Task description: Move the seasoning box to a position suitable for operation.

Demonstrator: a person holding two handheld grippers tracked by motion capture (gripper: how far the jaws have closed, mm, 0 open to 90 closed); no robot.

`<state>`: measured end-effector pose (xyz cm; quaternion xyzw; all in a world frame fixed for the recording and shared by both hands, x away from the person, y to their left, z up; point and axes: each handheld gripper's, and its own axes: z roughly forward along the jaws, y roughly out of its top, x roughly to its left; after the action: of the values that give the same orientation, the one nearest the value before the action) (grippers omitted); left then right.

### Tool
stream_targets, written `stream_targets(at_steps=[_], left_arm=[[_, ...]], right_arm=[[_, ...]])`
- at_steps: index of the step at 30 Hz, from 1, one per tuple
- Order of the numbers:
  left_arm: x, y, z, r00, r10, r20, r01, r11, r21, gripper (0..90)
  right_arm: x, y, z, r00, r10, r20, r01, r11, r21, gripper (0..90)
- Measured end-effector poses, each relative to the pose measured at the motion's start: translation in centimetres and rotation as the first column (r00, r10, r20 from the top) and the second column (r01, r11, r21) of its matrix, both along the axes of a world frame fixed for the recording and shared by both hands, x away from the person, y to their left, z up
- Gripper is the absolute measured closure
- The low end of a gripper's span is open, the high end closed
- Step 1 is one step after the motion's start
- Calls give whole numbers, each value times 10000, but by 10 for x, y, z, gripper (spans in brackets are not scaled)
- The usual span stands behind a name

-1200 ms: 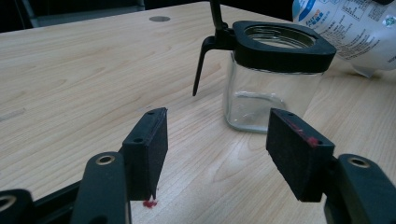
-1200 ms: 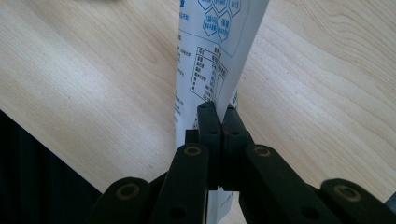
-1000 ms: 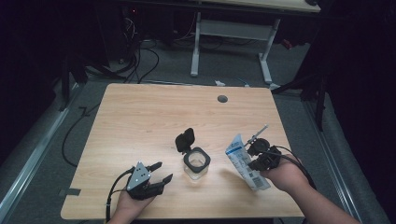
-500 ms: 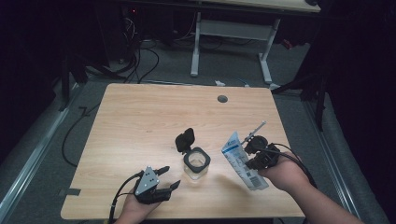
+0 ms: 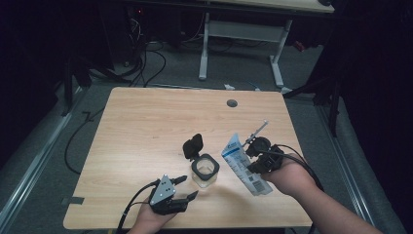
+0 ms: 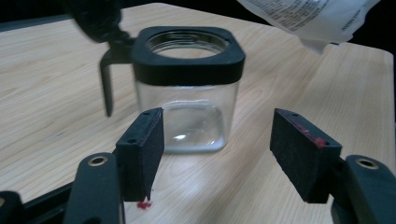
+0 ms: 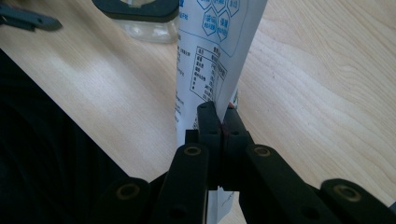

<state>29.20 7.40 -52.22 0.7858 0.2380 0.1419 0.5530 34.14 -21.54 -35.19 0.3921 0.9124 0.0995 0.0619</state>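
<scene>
So the right gripper point(image 5: 254, 157) is clamping the white packet point(image 5: 242, 163), tilting just beside the open jar point(image 6: 187, 91); the jar's sitting on the bench dead ahead of the left gripper point(image 6: 224, 158), jaws gaping apart.

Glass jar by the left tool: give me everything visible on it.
The glass jar is small, square-sided and clear, and looks empty. A black square collar with a round mouth caps it, and its black hinged lid is flipped open behind. It stands upright on the wooden table, near the front edge. The left tool faces it with jaws open on either side, not touching. A white printed pouch, held by the right tool, hangs beside it without contact.
</scene>
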Motion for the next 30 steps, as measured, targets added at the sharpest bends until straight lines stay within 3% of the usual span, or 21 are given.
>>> stream_targets(at_steps=[12, 20, 30], left_arm=[[-8, -41, 7, 9975, -684, -168, 676, 9968, -416, 348], [-17, -60, 11, 9926, -1212, 40, 1212, 9918, -397, 347], [-14, -79, 15, 9932, -1161, 104, 1165, 9923, -429, 312]], right_arm=[[-2, 15, 5, 9987, 492, 119, -493, 9988, 72, 898], [-4, 21, 8, 9981, 588, 166, -590, 9982, 73, 898], [-4, 34, 12, 9975, 689, 151, -692, 9974, 223, 898]])
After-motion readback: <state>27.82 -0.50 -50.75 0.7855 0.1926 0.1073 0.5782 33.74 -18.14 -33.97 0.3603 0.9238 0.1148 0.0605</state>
